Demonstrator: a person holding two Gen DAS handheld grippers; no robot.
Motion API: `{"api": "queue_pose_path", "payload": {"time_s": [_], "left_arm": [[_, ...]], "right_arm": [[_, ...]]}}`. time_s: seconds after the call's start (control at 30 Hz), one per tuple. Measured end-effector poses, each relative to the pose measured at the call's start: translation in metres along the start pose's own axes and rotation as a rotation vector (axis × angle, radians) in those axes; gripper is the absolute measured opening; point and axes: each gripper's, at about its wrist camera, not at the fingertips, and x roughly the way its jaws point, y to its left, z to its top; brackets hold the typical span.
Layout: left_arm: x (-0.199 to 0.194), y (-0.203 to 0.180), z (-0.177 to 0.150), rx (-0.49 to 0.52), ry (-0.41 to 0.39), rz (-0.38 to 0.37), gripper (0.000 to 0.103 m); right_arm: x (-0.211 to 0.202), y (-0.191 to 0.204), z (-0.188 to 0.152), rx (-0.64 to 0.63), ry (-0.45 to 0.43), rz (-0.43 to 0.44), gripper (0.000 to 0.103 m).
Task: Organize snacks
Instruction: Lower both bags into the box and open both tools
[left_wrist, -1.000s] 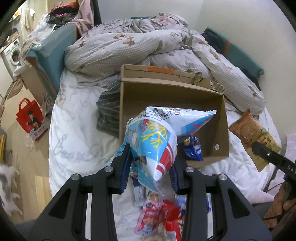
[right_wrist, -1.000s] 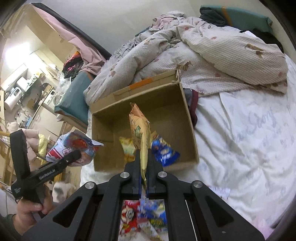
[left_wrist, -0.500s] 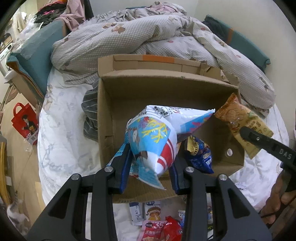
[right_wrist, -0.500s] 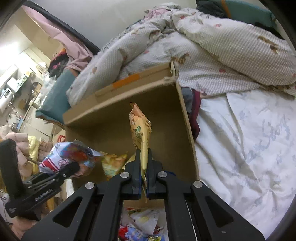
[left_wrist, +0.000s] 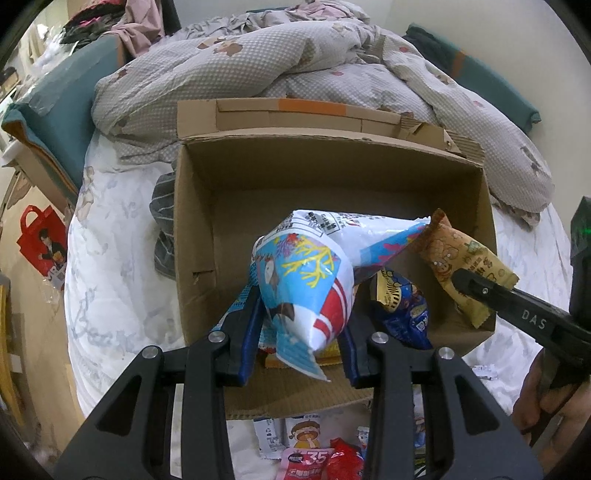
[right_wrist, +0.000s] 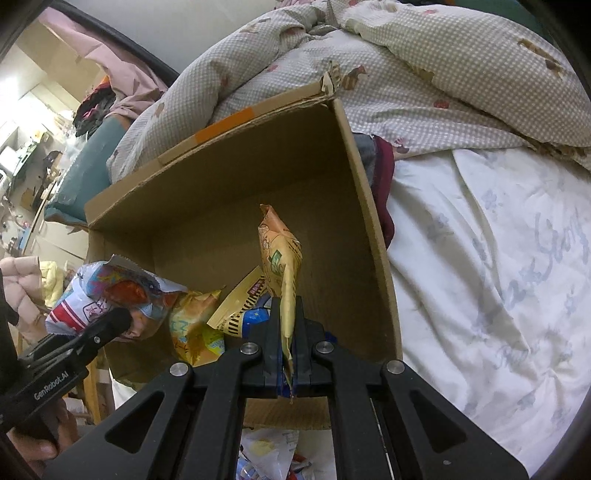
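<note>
Snacks hang over the cardboard box (left_wrist: 192, 229) on the bed (right_wrist: 498, 258) so you can drop them in: your left gripper (left_wrist: 301, 332) jaws clamp partway on the blue-white bag (left_wrist: 306, 280), your right gripper (right_wrist: 287, 343) jaws pinch the tan packet (right_wrist: 280, 254) shut.

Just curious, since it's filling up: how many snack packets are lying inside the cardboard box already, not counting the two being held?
3 visible: a dark blue packet, a yellow packet beside it, and a tan striped packet leaning over them, all at the cardboard box near wall. Held bags may hide more.
</note>
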Motion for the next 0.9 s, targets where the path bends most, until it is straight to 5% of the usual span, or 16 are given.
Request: {"api": "queue_pose_path", "payload": {"time_s": [0.6,0.77,0.8,0.9], "left_arm": [[-0.003,-0.007,0.001,0.033,-0.026,-0.003,0.038],[-0.014,-0.008,0.001,0.019,-0.079,-0.006,0.088],[-0.017,-0.008,0.001,0.018,-0.091,-0.006,0.090],[-0.021,-0.008,0.002,0.020,-0.106,-0.017,0.090]], "right_arm": [[0.002,0.007,0.001,-0.017,0.008,0.009,0.008],[0.001,0.010,0.001,-0.025,0.011,0.012,0.012],[0.000,0.010,0.002,-0.025,0.010,0.011,0.023],[-0.002,0.011,0.001,-0.019,-0.006,0.027,0.089]]}}
